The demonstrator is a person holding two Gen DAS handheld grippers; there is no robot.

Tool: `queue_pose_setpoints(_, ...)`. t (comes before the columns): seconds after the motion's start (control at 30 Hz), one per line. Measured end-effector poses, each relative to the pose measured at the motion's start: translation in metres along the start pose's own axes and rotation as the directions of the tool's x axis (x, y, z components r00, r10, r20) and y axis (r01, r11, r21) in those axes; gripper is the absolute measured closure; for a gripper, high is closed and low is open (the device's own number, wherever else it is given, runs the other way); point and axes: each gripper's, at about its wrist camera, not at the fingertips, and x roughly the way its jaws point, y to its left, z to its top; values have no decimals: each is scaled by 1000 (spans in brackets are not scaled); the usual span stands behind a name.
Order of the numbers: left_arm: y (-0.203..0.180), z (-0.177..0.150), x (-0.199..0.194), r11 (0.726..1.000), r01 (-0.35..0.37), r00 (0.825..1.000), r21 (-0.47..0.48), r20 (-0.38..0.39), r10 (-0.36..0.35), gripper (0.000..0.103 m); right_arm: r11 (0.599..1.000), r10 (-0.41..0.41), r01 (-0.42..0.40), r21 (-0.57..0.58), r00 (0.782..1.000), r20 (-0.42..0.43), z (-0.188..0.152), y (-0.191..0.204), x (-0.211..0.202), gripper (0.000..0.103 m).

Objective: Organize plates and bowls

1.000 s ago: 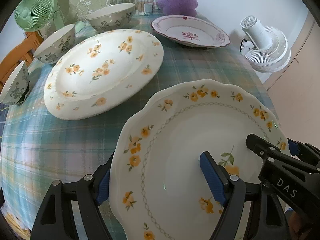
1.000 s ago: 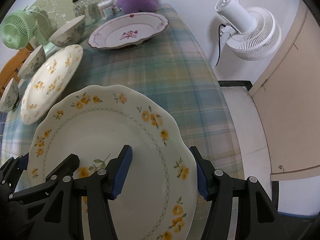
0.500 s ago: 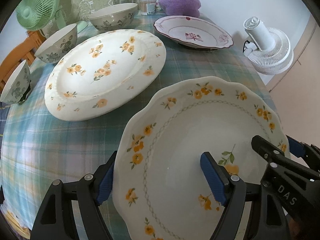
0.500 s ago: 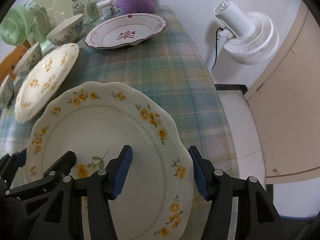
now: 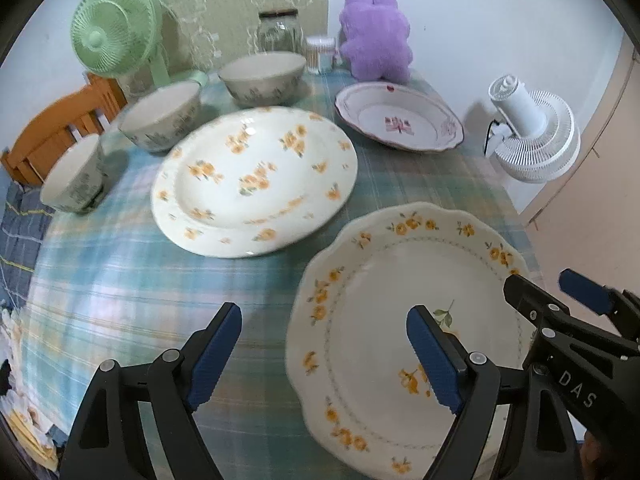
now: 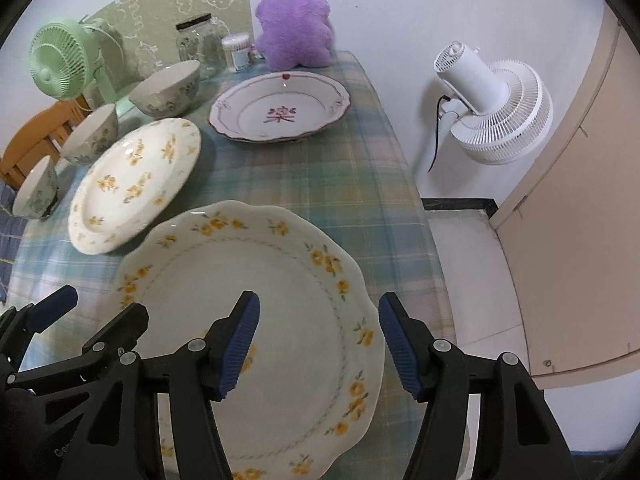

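Across the plaid-clothed table (image 6: 320, 176), three plates and three bowls wait to be sorted. Nearest the front edge lies the scalloped plate (image 6: 280, 280) with yellow flowers, flat on the cloth. Toward the left edge sits the round yellow-flowered plate (image 6: 132, 184), and toward the far right corner the red-trimmed plate (image 6: 280, 108). Three grey-patterned bowls (image 5: 160, 120) line the far left edge, one behind another.

Both grippers hang over the scalloped plate with nothing gripped. The left gripper (image 5: 324, 356) is opening wide: its right finger is over the plate, its left finger over bare cloth beyond the rim. The right gripper (image 6: 318, 344) is also opening, straddling the plate's right rim without pressing it.

Judged from this, the plate has been set down and stacking comes next. Done well, each gripper should clear the rim fully before travelling, then take the next plate at opposite edges so it stays level.
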Motion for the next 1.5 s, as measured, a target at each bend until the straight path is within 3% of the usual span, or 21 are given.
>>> queue_pose_setpoints(0.1,11,0,-11,1000,-10,999,1,31,10,15,1000,-9,9,-3,1000,18,1,7,-9,27)
queue_pose_setpoints(0.33,48,6,-33,1000,-11,996,5,83,10,13,1000,10,-11,11,998,69,5,40,-30,27)
queue_pose_setpoints(0.53,77,12,-46,997,-42,987,70,158,30,13,996,-17,8,84,994,107,9,72,-43,27)
queue_pose_setpoints(0.73,107,30,-46,998,-42,985,40,171,35,13,990,0,-20,138,990,144,17,99,-49,27)
queue_pose_setpoints(1.03,122,65,-22,1000,-15,988,7,156,13,12,993,-46,25,115,981,189,54,117,-41,27)
queue_pose_setpoints(1.17,121,81,-6,999,-32,991,3,128,31,13,995,6,-25,100,983,184,75,118,-20,27)
queue_pose_setpoints(1.5,123,103,53,999,-48,995,-23,81,50,12,998,47,-52,33,990,130,114,128,37,27)
